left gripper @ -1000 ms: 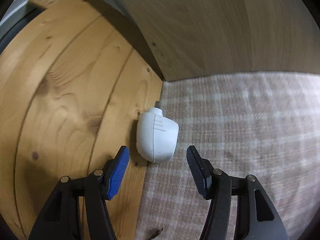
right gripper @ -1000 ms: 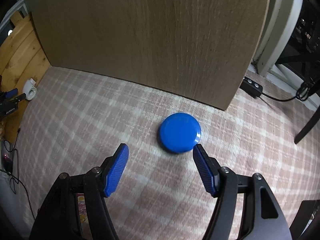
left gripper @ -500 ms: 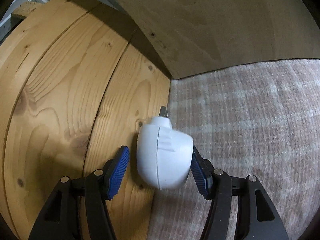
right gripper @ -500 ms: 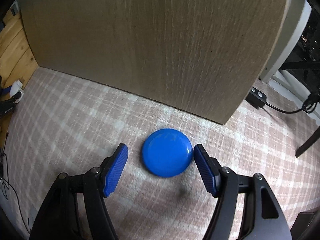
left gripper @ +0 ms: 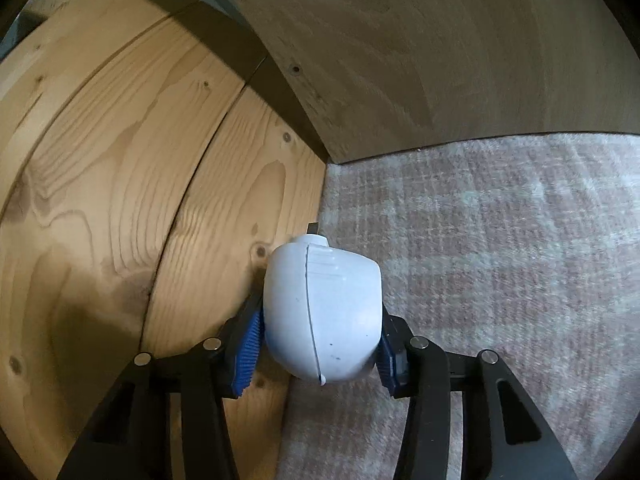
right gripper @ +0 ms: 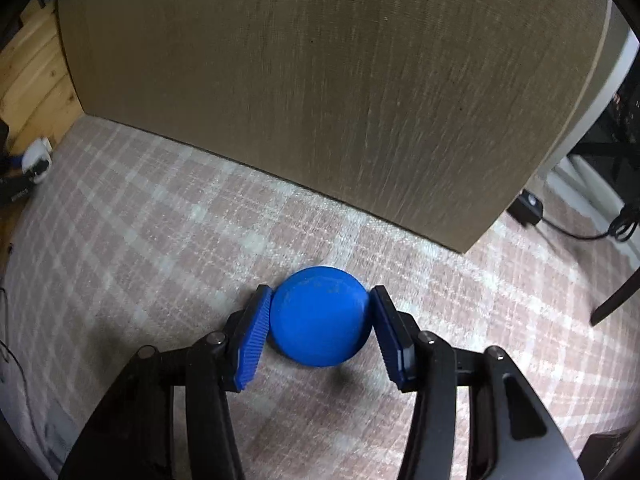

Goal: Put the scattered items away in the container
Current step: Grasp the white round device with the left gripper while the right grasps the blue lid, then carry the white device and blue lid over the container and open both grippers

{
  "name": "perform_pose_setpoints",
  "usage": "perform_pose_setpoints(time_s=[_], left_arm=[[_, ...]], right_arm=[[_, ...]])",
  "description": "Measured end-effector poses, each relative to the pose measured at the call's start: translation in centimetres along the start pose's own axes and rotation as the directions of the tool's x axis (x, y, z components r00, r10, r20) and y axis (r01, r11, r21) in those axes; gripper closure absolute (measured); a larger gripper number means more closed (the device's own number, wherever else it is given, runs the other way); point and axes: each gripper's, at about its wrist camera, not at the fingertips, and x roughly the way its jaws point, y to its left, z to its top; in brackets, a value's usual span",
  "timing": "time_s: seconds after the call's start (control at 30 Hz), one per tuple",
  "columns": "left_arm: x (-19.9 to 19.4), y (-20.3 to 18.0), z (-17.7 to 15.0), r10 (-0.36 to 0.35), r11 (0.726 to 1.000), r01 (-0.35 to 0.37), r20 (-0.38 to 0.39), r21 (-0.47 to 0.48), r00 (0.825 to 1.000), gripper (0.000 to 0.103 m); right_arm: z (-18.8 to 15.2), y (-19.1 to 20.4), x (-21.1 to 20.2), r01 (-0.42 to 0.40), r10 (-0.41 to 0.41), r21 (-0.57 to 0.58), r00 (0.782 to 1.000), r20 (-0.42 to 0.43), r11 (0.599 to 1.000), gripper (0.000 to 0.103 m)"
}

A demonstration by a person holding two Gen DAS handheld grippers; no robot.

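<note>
Early in the tidy: left hand-held gripper [left gripper: 318,344] closing around white gadget [left gripper: 322,312], right hand-held gripper [right gripper: 320,326] closing around blue disc [right gripper: 319,316], container unseen, nothing stowed.

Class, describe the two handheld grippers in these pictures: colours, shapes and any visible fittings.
Left gripper and right gripper look alike: black angular plastic arms with cut-out openings, round silver pivot pins, and ridged blue fingertip pads. No cables, markings or sleeves show.
</note>
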Motion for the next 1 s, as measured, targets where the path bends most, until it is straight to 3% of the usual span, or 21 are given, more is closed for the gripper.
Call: perform_pose_setpoints(time_s=[0.3, 0.57, 0.67, 0.7, 0.77, 1.0], left_arm=[[-4.1, 0.0, 0.3, -0.116, 0.99, 0.118, 0.022, -0.079, 0.993, 0.057], [-13.5, -3.3, 1.3, -0.209, 0.975, 0.217, 0.119, -0.053, 0.971, 0.057], [-17.4, -4.8, 2.2, -0.244, 0.968, 0.251, 0.158, -0.023, 0.957, 0.057], [-19.0, -5.4, 2.4, -0.26, 0.964, 0.266, 0.168, -0.015, 0.951, 0.057], [-21.6, -6.8, 2.8, -0.298, 0.953, 0.303, 0.181, 0.003, 0.937, 0.057], [-29.2, -13.6, 2.5, -0.414, 0.909, 0.391, 0.218, 0.143, 0.884, 0.057]], right_arm=[[-2.8, -0.3, -4.2, -0.031, 0.03, 0.031, 0.999, 0.037, 0.999, 0.054], [-6.1, -2.2, -11.4, -0.04, 0.033, 0.068, 0.995, 0.099, 0.997, 0.054], [-7.3, -3.5, -14.2, -0.028, 0.017, 0.083, 0.993, 0.121, 0.996, 0.054], [-6.1, -1.5, -14.1, -0.02, 0.008, 0.087, 0.991, 0.131, 0.996, 0.054], [-7.3, -2.2, -16.2, -0.004, -0.012, 0.102, 0.988, 0.156, 0.995, 0.054], [-12.9, -7.8, -21.8, 0.056, -0.094, 0.198, 0.978, 0.187, 0.979, 0.054]])
